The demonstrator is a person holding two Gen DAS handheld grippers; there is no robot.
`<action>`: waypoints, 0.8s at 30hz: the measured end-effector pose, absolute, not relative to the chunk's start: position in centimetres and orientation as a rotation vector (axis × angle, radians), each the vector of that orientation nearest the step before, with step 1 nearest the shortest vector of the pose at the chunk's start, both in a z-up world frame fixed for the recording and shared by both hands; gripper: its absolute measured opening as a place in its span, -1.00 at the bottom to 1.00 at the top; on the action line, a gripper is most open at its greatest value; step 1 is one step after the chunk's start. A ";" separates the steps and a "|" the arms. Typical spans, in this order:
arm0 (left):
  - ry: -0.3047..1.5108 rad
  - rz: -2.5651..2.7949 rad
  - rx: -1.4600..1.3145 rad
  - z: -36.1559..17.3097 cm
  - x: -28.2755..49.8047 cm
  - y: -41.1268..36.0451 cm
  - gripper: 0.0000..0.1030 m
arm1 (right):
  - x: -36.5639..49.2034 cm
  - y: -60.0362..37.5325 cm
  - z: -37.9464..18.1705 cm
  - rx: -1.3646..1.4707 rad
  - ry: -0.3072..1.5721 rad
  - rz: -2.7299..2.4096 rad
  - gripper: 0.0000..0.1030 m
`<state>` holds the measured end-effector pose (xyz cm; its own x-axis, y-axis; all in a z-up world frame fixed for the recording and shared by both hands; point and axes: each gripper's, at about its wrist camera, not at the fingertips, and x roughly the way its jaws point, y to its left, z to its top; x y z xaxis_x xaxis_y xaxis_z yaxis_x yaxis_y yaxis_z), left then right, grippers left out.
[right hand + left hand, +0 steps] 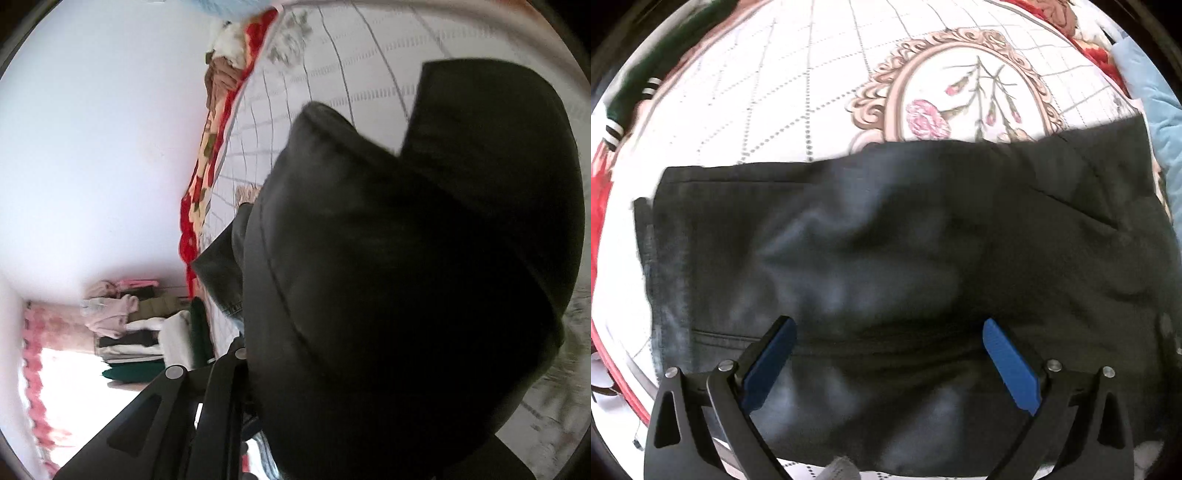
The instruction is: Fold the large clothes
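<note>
A large dark grey garment, like trousers, lies spread across the white floral bed cover. My left gripper is open just above the garment's near part, its blue-padded fingers wide apart with nothing between them. In the right wrist view the same dark garment hangs lifted and draped in front of the camera. It covers my right gripper's fingertips, so only the black left finger arm shows; the cloth appears held there.
A light blue garment lies at the bed's right edge. A green garment with white stripes lies at the far left. A red floral blanket edge borders the bed. A pile of folded clothes sits by the white wall.
</note>
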<state>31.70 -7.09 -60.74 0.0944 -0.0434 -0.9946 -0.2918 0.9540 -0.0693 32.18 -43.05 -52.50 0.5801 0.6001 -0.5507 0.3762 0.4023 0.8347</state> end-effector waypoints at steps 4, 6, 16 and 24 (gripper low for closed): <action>1.497 0.163 -0.371 -63.4 31.7 -6.8 1.00 | 32.8 -41.9 -50.6 1.130 1.014 0.156 -0.72; 1.487 0.166 -0.356 -63.4 31.9 -7.2 1.00 | 33.7 -40.0 -49.6 1.081 1.015 0.179 -0.72; 1.490 0.101 -0.509 -64.3 32.2 -2.8 1.00 | 37.8 -28.5 -41.7 0.815 1.016 0.366 -0.72; 1.399 0.175 -0.705 -60.2 29.0 6.2 1.00 | 39.3 -16.8 -37.7 0.540 1.075 0.487 -0.72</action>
<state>28.96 6.24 -60.21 0.1956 -0.2880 -0.9374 -0.5104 0.7863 -0.3481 39.32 -16.77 -37.69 0.3959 0.6135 -0.6833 -0.1096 0.7703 0.6281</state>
